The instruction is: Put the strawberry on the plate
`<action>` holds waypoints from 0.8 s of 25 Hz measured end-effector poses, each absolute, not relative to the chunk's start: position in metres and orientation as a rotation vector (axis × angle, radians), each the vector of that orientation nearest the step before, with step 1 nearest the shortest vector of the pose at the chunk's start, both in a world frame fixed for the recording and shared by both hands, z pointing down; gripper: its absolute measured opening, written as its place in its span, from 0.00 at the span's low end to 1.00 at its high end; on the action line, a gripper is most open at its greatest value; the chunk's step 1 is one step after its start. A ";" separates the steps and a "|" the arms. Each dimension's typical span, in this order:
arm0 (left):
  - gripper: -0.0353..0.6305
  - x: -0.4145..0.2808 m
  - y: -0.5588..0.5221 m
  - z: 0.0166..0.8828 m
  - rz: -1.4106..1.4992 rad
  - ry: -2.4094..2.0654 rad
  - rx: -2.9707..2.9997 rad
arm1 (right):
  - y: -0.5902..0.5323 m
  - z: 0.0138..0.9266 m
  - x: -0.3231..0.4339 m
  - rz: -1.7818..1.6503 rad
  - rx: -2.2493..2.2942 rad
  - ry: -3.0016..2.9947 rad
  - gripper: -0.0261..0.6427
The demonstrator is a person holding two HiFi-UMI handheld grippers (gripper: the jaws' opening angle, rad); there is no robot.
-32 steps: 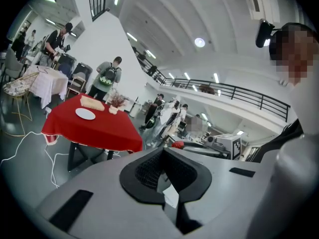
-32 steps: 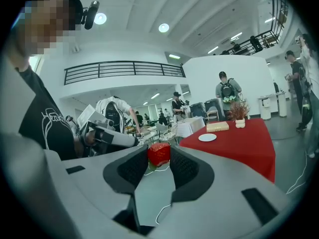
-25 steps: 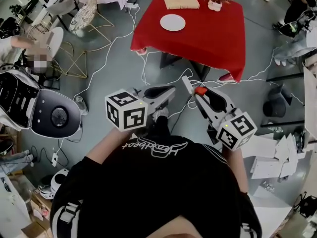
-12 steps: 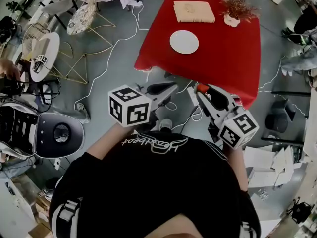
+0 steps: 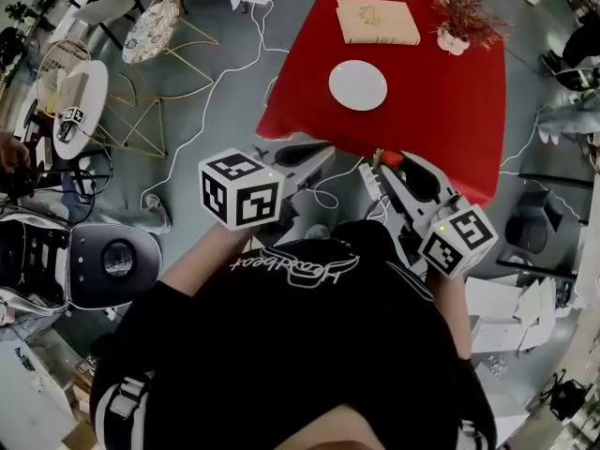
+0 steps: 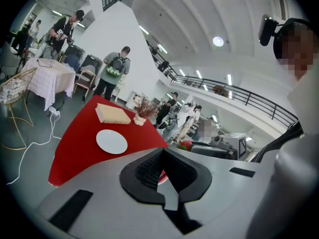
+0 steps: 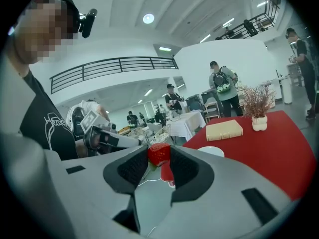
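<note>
At the far left a round white side table [image 5: 77, 90] carries a small card with a black-and-white square marker. Beside it stands a gold wire chair [image 5: 155, 28], and white cables [image 5: 211, 82] trail over the grey floor.

My left tongs [image 5: 323, 150] point toward the red desk [image 5: 441, 111]. Their pads meet at the tips and hold nothing. The cube on them shows only square marker patterns, no words.

White script runs across the chest of my black shirt [image 5: 295, 270]. It appears upside down from above and I cannot read it with certainty. My body hides the floor beneath me, and the desk's legs are out of sight.

A white plate [image 5: 358, 84] sits empty near the middle of the desk.

My right tongs [image 5: 382, 162] are partly open and clamped on the strawberry [image 7: 159, 154], which is pinched between the pads right at the tips. In the head view it hangs at the desk's near edge, well apart from the plate, which lies farther onto the desk and slightly left.

Beyond the plate lies a closed tan book [image 5: 378, 22]; any print on its cover is too small to read. To its right is a small white vase [image 5: 457, 41] of dried reddish sprigs.
</note>
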State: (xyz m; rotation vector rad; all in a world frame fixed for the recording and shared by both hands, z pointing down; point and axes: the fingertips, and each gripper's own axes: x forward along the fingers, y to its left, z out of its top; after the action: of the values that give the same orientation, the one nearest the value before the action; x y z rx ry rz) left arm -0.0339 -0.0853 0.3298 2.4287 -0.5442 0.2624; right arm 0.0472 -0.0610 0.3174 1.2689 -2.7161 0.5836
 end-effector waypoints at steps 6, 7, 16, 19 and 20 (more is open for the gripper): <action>0.06 -0.031 -0.099 0.332 0.260 -0.561 2.424 | -0.073 0.317 0.058 0.584 1.297 -2.720 0.21; 0.06 -0.030 -0.102 0.332 0.259 -0.566 2.424 | -0.075 0.318 0.059 0.590 1.292 -2.723 0.21; 0.06 -0.016 -0.131 0.349 0.294 -0.583 2.385 | -0.108 0.339 0.065 0.672 1.242 -2.726 0.21; 0.06 -0.013 -0.143 0.353 0.293 -0.593 2.372 | -0.121 0.342 0.068 0.674 1.224 -2.725 0.21; 0.06 -0.012 -0.148 0.354 0.291 -0.598 2.367 | -0.125 0.343 0.069 0.672 1.219 -2.723 0.21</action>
State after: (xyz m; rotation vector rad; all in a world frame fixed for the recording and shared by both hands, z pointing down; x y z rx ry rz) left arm -0.0122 -0.1476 0.3543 2.3665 -0.5983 0.2906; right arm 0.0689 -0.1254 0.3430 1.2187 -2.7229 0.6719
